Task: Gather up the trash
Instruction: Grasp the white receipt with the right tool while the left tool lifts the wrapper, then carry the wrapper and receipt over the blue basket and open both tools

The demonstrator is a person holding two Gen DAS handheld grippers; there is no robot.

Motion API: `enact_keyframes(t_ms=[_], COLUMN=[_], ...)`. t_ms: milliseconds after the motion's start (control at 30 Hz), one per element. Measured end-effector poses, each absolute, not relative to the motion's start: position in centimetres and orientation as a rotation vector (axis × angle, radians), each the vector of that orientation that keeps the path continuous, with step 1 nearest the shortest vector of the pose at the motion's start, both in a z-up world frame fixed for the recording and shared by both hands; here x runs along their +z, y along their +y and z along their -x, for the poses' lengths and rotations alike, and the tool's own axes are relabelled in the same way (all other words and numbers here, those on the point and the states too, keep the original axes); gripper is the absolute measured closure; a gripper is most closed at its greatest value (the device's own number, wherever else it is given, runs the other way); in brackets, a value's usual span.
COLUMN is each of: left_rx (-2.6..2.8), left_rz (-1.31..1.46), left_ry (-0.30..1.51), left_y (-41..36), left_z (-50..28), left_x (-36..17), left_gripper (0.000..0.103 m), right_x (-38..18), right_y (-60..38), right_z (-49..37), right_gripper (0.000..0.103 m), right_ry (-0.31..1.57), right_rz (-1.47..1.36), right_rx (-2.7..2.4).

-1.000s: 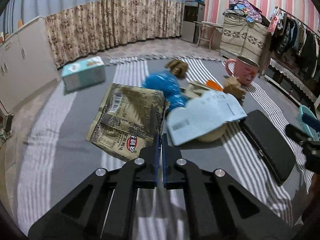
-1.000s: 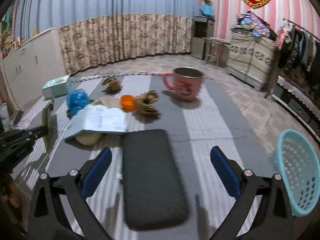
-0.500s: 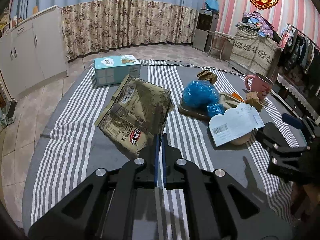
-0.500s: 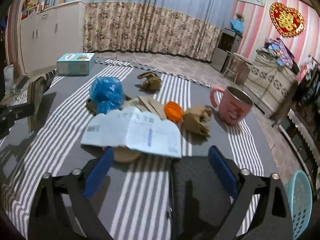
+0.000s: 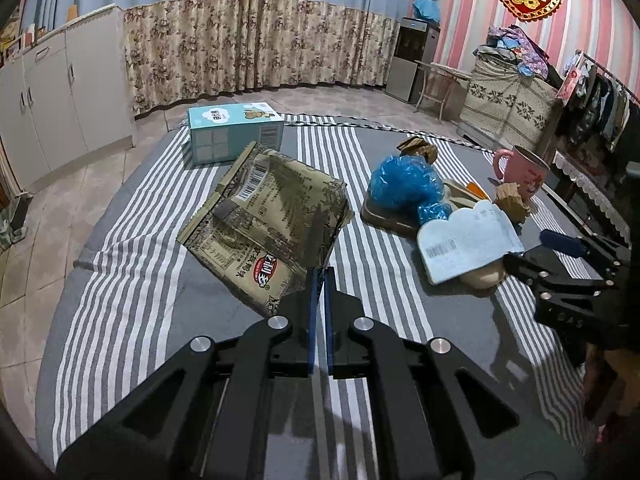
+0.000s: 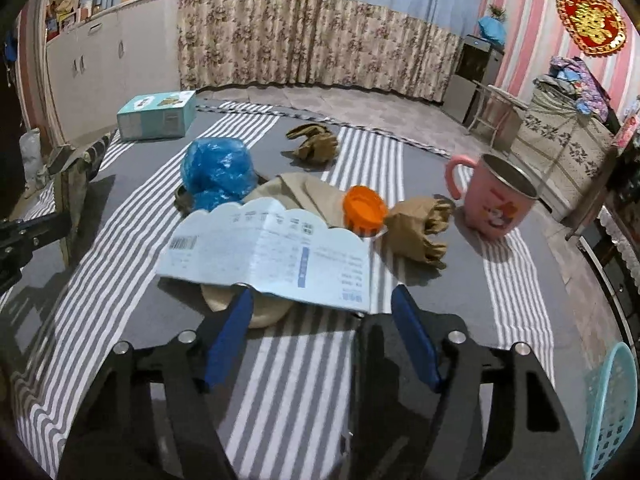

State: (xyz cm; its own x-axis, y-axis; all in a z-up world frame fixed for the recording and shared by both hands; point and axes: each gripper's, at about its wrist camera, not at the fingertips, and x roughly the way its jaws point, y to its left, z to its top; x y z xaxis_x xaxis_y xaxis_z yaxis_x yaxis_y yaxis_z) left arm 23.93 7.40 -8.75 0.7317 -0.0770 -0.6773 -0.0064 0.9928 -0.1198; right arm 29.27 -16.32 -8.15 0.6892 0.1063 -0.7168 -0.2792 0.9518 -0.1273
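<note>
On the striped desk, the left gripper (image 5: 319, 280) clenches a food bag (image 5: 272, 224) while the right gripper (image 6: 320, 312), closing around a pale blue receipt (image 6: 264, 248), may crumple or drop the thin sheet.

A crumpled tan food wrapper (image 5: 268, 232) stands lifted off the striped table. Beside it lie a blue plastic bag (image 6: 218, 172), a pale blue receipt (image 6: 268, 252), an orange cap (image 6: 364, 210) and wads, perhaps brown paper (image 6: 420, 228).
</note>
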Motion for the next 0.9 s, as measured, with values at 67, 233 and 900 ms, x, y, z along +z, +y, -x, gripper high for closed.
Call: enact_keyframes(t_ms=[67,233,900], left_rx=[-0.037,-0.037,-0.045], left_rz=[0.104,0.106,0.053], left_ry=[0.750,0.746,0.688], left_y=[7.2,7.2,5.9], left_z=[-24.0,-23.9,-23.2], left_x=[-8.8,-8.7,-4.6], left_gripper=[0.101,0.101,0.103], right_x=[-8.3,-8.6,-4.8], right_y=[-15.9,-16.6,-22.2], right_z=[-29.6,-29.2,-29.8], right_gripper=[0.032,0.032,0.095], right_ry=[0.793,0.802,0.671], right_rz=[0.239,0.214,-0.041], right_rx=[0.237,0.238,0.281])
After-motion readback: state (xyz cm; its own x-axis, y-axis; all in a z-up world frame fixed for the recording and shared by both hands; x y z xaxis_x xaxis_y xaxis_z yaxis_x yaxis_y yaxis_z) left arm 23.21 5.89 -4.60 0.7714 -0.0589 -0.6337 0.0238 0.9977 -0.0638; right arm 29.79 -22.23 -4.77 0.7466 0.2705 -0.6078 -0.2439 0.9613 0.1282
